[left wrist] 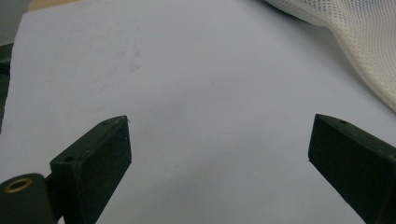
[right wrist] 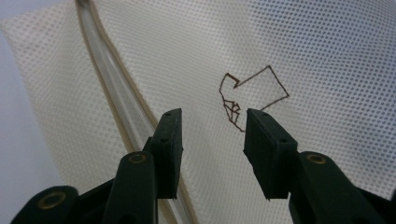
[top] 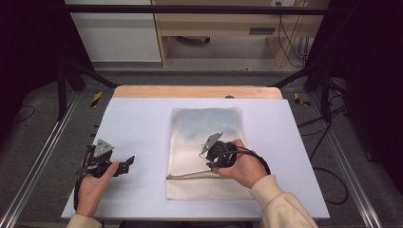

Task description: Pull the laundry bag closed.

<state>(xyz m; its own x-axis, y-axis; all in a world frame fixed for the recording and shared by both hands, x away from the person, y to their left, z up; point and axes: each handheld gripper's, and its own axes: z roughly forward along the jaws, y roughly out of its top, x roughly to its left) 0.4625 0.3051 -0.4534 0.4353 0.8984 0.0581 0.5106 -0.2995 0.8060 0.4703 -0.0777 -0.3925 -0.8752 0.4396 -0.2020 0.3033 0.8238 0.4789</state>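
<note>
A cream mesh bag (top: pixel 204 123), bluish-grey toward its far end, lies flat on the white table sheet (top: pixel 138 123). A beige zip strip (top: pixel 190 176) crosses its near part. My right gripper (top: pixel 211 161) hovers over the bag's middle. In the right gripper view its jaws (right wrist: pixel 212 135) stand partly apart above the mesh (right wrist: pixel 303 56), with nothing pinched between them. They sit between the zip strip (right wrist: pixel 112 93) and a thin brown line figure (right wrist: pixel 254 86). My left gripper (top: pixel 129 164) rests left of the bag, open wide (left wrist: pixel 219 140) over bare sheet, with the mesh edge (left wrist: pixel 355 32) at the upper right.
A wooden table edge (top: pixel 197 91) shows behind the sheet. Metal rails (top: pixel 38 161) run along the left and right sides, with black frame legs at the back corners. Cables lie on the floor at the right (top: pixel 328 175).
</note>
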